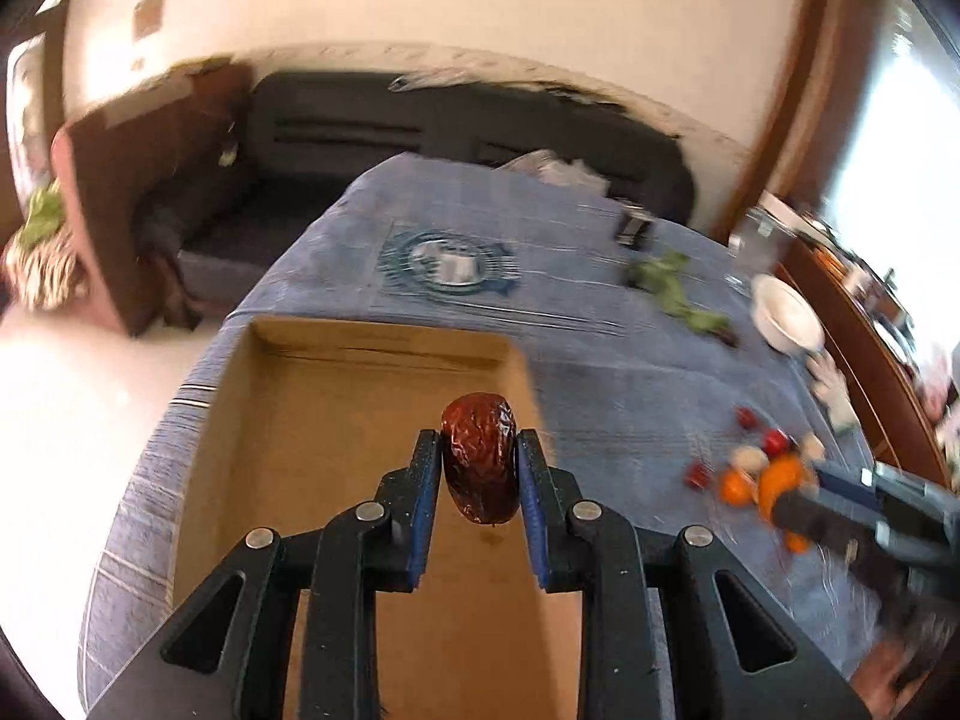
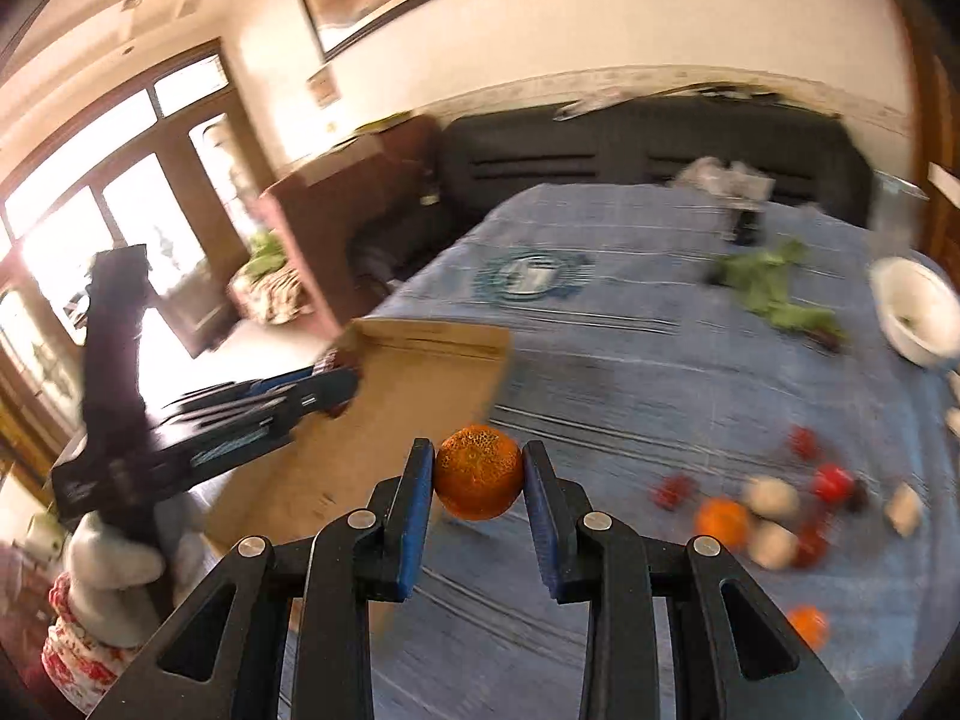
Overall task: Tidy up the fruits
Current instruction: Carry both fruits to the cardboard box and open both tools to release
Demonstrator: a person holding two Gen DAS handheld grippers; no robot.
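Observation:
My left gripper is shut on a wrinkled brown date and hangs over the open cardboard box. My right gripper is shut on a small orange above the blue cloth, just right of the cardboard box. In the right wrist view the left gripper reaches over the box from the left. In the left wrist view the right gripper shows at the right, blurred, with its orange. A loose pile of small oranges, red fruits and pale round pieces lies on the cloth.
The blue cloth covers the table. A white bowl and green leaves lie at the far right. A round blue emblem marks the cloth's middle. A dark sofa stands behind the table. A gloved hand holds the left gripper.

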